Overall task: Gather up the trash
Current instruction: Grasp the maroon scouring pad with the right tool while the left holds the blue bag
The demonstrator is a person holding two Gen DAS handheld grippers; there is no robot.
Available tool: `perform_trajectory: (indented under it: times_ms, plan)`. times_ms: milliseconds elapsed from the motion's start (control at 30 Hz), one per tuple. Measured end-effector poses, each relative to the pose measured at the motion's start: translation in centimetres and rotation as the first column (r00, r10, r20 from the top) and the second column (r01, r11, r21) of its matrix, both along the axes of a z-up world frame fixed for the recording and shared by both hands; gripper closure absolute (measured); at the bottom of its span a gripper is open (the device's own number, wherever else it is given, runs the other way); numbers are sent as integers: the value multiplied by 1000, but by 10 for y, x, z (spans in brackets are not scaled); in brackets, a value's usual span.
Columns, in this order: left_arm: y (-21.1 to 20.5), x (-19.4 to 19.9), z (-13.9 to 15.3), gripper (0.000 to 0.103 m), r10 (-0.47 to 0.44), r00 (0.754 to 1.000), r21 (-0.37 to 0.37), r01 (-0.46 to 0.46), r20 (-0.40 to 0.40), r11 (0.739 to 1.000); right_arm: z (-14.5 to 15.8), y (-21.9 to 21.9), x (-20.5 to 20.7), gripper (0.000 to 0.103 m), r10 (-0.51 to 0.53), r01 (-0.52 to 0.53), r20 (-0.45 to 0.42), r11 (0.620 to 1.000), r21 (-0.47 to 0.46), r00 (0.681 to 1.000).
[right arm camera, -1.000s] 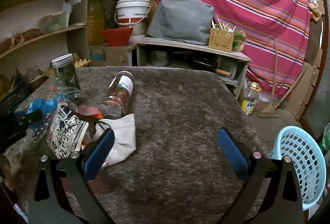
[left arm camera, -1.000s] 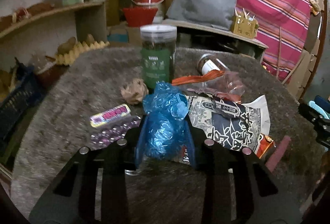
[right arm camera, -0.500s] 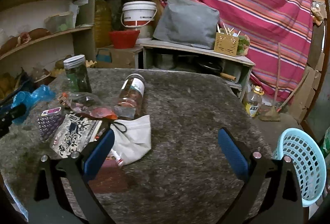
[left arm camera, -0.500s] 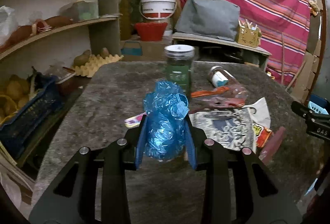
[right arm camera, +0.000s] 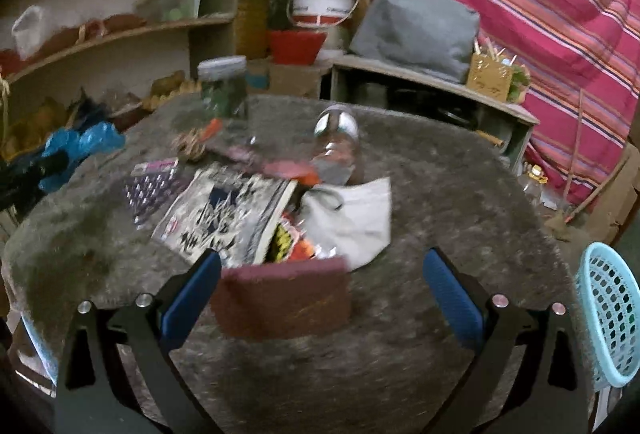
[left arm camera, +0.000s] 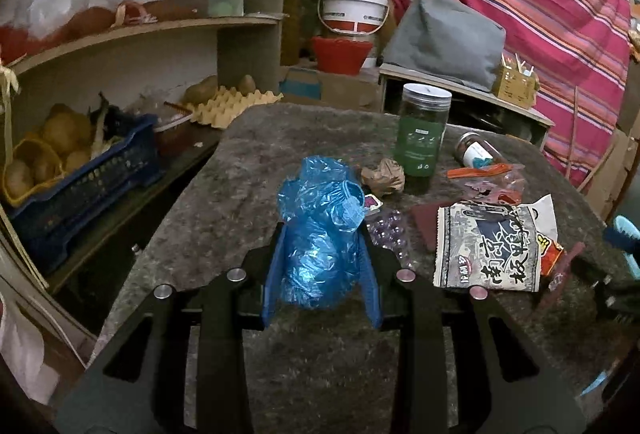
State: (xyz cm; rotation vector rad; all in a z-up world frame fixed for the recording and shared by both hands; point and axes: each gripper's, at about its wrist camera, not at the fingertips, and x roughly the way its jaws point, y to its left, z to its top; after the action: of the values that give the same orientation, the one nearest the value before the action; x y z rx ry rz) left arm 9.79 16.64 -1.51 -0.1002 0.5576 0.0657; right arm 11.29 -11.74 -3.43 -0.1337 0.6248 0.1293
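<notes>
Left gripper (left arm camera: 322,270) is clamped on the crumpled blue plastic bag (left arm camera: 320,230), held above the grey felt-covered table (left arm camera: 256,154). Right gripper (right arm camera: 320,294) gapes empty over the maroon scrub pad (right arm camera: 284,300). I'd keep squeezing till the bag's over the light-blue mesh basket (right arm camera: 610,314).

Left tool (left arm camera: 322,266) clamps a crumpled blue plastic bag (left arm camera: 318,230) above the grey table (left arm camera: 224,202); snack wrapper (left arm camera: 488,248) lies right.
</notes>
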Motion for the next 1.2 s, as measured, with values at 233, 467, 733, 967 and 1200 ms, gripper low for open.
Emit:
perform_trajectory:
  times_ms: [233,467,733,967,1200]
  plan:
    - [-1,-1,-3,71,-5,1000,4,5,2,1000,-13,11,4,4,-8,7,-53,1000,-25,999]
    - [-2,0,-6,71,1,1000,19,-1,-3,1000,-23,9,10,4,-25,25,-115,1000,-2,993]
    - [-7,1,-6,71,-5,1000,24,5,5,1000,-20,7,10,11,-6,8,-104,1000,23,995]
    - [-17,2,-2,71,-15,1000,25,15,16,1000,-19,6,12,35,32,-27,-112,999,47,993]
    - [-30,2,-1,71,-31,999,36,30,16,999,-20,5,13,14,61,-52,-128,996,73,990]
